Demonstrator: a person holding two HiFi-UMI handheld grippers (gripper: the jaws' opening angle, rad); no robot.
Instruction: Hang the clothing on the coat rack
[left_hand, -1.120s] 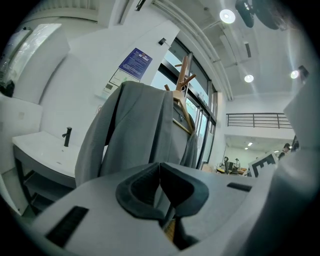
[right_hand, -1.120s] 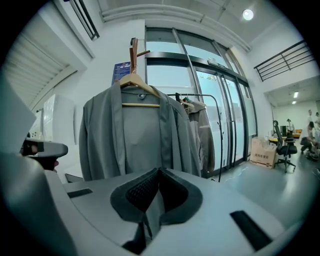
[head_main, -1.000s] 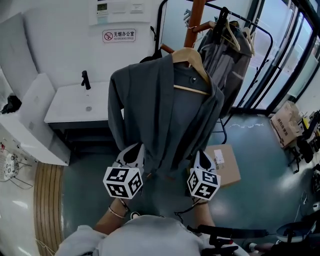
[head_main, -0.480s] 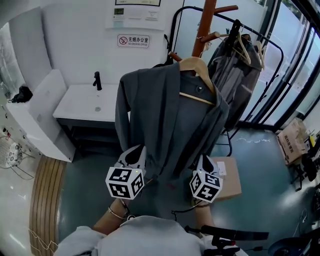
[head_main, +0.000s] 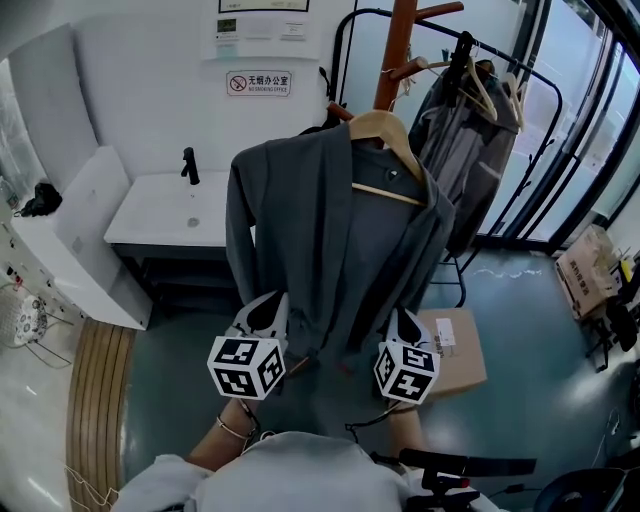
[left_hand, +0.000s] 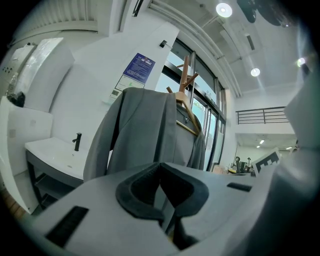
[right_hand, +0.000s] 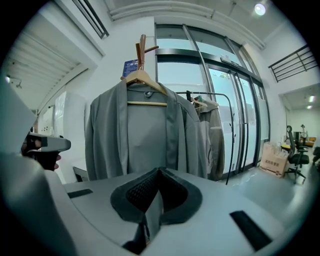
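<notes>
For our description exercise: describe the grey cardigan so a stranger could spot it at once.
Find the reddish wooden coat rack by the windows. In front hangs the grey cardigan on a pale wooden hanger. Unlike the grey garment on the black rail behind, its hem is clamped by the left gripper and right gripper.

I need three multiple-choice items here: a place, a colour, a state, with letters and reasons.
1. Where does the black tap stand? A on the white counter; B on the floor; C on a chair.
2. What colour is the front jacket? A red; B grey; C yellow.
3. The right hand-held gripper is: A wide open; B shut on jacket cloth; C out of view.
1 A: the tap rises from the counter. 2 B: grey in all views. 3 B: its jaws pinch the cloth.
</notes>
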